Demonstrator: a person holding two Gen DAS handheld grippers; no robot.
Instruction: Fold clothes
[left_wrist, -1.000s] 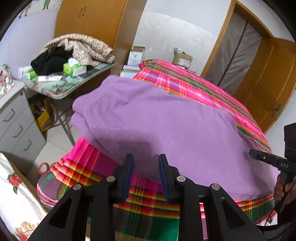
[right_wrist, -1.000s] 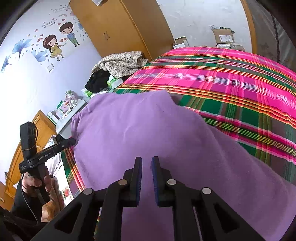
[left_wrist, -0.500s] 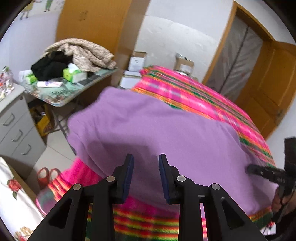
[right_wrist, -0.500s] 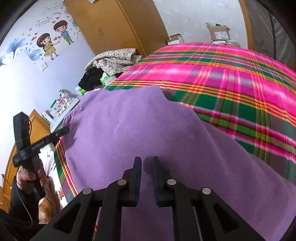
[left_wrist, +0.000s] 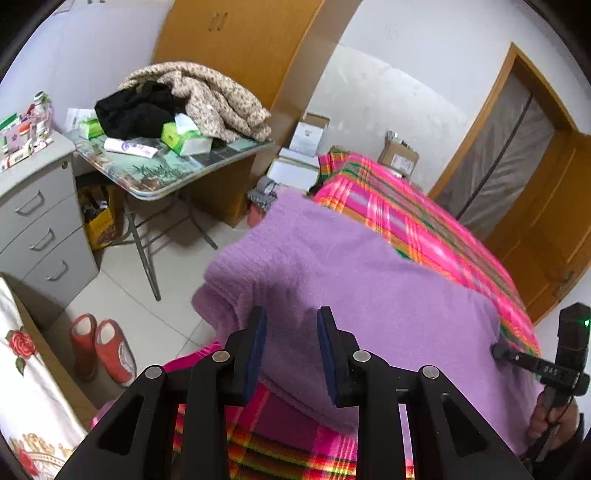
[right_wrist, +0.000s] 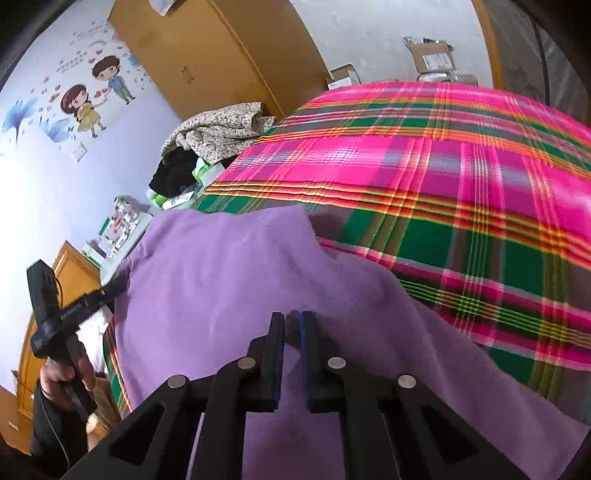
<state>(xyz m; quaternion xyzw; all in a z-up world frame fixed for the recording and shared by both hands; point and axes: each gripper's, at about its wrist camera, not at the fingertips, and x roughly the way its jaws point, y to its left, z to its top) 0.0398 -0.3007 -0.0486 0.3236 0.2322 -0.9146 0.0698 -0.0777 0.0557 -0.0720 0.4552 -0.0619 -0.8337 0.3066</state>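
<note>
A folded purple fleece garment (left_wrist: 369, 288) (right_wrist: 221, 277) lies on the pink and green plaid bed sheet (left_wrist: 406, 221) (right_wrist: 443, 166), with its left corner reaching past the bed's edge. My left gripper (left_wrist: 291, 321) hovers over the garment's near left part with its jaws apart, casting a shadow on the fleece; nothing is pinched. In the right wrist view the left gripper (right_wrist: 116, 284) ends at the garment's left edge. My right gripper (right_wrist: 293, 321) is over the garment's right part. Its jaws are closing to a narrow slit and only shadowed fleece shows there. Its tip (left_wrist: 496, 349) meets the right edge.
Left of the bed stands a folding table (left_wrist: 166, 173) piled with clothes and tissue packs, beside a grey drawer unit (left_wrist: 40, 229). Red slippers (left_wrist: 99, 347) sit on the tiled floor. Cardboard boxes (left_wrist: 397, 158) line the far wall and a wooden door (left_wrist: 554, 221) is at the right.
The left wrist view has swung left, so more floor and table show and the garment sits further right. The right gripper's jaws have narrowed and it has slid across the garment.
</note>
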